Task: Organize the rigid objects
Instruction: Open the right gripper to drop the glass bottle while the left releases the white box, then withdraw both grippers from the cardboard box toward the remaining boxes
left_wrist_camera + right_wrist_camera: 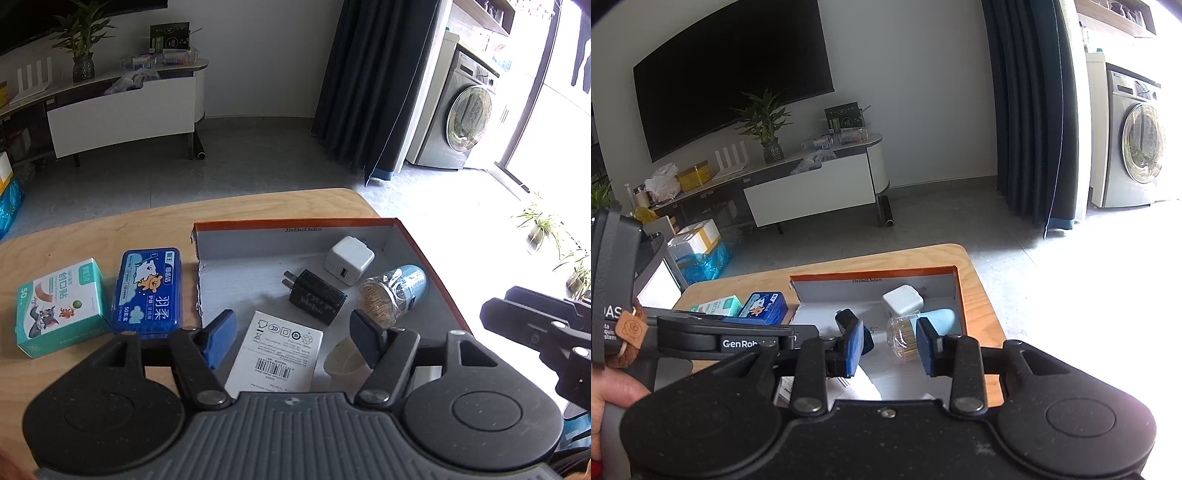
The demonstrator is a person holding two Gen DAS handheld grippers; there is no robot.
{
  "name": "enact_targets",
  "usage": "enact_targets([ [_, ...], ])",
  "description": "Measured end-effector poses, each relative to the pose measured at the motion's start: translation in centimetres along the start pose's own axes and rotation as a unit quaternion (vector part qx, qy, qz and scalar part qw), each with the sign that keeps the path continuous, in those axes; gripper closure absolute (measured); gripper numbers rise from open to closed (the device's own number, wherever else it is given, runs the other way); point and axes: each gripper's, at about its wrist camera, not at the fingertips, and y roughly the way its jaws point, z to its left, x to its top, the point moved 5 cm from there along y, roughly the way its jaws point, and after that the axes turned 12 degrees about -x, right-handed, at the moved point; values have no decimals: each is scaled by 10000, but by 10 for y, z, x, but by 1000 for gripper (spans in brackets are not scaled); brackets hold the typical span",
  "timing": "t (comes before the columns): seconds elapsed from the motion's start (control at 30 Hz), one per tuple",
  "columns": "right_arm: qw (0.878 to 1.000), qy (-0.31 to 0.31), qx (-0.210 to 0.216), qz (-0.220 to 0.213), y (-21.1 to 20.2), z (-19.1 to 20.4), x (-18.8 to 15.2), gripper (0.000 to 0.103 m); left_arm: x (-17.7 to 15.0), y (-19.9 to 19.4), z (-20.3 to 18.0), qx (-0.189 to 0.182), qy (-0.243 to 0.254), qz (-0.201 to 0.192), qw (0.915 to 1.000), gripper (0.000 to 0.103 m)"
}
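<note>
An orange-rimmed cardboard box [295, 222] lies open on the wooden table [92, 229]. Inside it are a white USB charger [349, 260], a black charger [317, 301], a toothpick jar [391, 295] with a pale blue cap, a small beige cup [343, 360] and a white barcode carton [275, 354]. My left gripper [293, 338] hovers open over the carton, its pads clear of it. Left of the box stand a blue floss-pick case [149, 291] and a teal plaster box [61, 306]. My right gripper [890, 349] hangs open and empty above the jar [905, 339], near the box's front.
The right gripper's black frame [535, 328] sits close to the box's right side. A hand [613, 398] holds the left gripper's handle. Beyond the table are a TV stand [812, 188], a dark curtain [1030, 129], a washing machine [1137, 147] and potted plants [543, 225] on the floor.
</note>
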Motion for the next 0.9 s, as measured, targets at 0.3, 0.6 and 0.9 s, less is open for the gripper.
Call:
enact_targets([
  [0.3, 10000, -72, 15, -35, -9, 17, 0, 25, -13, -28, 12, 326, -153, -62, 9993, 25],
  [0.6, 9992, -281, 252, 134, -11, 51, -8, 15, -33, -66, 41, 677, -350, -205, 9969, 19],
  [0.9, 9968, -495, 570, 260, -11, 89, -17, 15, -44, -93, 73, 1039, -687, -285, 9918, 18],
])
